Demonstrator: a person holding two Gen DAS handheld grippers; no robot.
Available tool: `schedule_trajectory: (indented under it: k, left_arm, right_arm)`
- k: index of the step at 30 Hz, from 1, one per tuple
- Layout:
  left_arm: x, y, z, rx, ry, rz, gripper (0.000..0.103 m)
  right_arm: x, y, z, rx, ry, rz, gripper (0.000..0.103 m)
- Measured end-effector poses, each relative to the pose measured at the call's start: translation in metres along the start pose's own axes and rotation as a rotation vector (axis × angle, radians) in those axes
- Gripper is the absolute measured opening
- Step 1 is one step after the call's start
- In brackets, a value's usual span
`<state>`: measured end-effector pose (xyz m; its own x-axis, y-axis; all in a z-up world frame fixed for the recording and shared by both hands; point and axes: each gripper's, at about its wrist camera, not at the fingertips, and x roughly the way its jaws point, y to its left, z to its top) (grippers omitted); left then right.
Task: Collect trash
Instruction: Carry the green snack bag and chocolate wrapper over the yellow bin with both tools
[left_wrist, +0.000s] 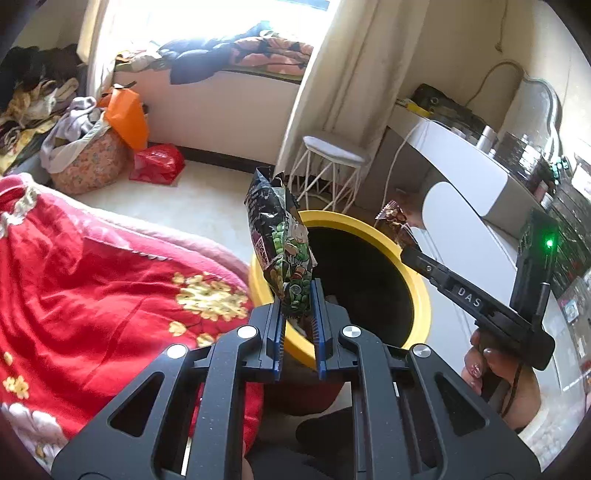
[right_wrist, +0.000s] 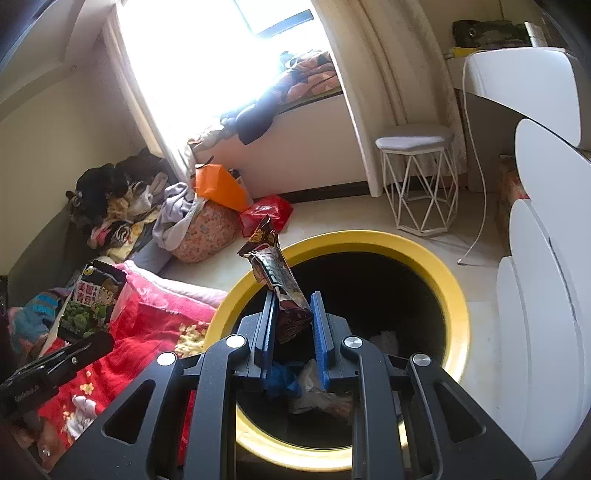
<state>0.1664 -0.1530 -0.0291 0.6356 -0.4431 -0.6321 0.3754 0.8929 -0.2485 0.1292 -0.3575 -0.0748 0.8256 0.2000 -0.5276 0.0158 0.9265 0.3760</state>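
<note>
Left tongs (left_wrist: 298, 306) clamp a green-pea snack bag (left_wrist: 282, 243); right tongs (right_wrist: 293, 314) clamp a brown snack wrapper (right_wrist: 275, 273), both above the yellow-rimmed trash bin (right_wrist: 456, 295).

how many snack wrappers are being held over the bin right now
2. A green pea snack bag is pinched in the left tongs at the yellow bin rim; a brown wrapper is in the right tongs above its opening. Trash already inside may include more.
</note>
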Motion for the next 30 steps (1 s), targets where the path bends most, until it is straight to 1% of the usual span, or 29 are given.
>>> schedule_trajectory:
  k: [13,19,24,30]
  left_arm:
    - [0.019,-0.032,-0.001,0.076,0.032,-0.048,0.009]
    - [0.037,-0.044,-0.002,0.108,0.063,-0.062,0.009]
    - [0.052,-0.053,-0.003,0.129,0.088,-0.072,0.009]
    - [0.067,-0.055,-0.003,0.141,0.118,-0.080,0.009]
  right_arm:
    - [-0.003,-0.031,0.004,0.083,-0.016,-0.069,0.018]
    - [-0.003,-0.044,0.004,0.117,-0.017,-0.093,0.018]
    - [0.000,-0.051,0.004,0.132,-0.008,-0.098,0.018]
    - [0.005,-0.053,0.004,0.145,0.006,-0.100,0.018]
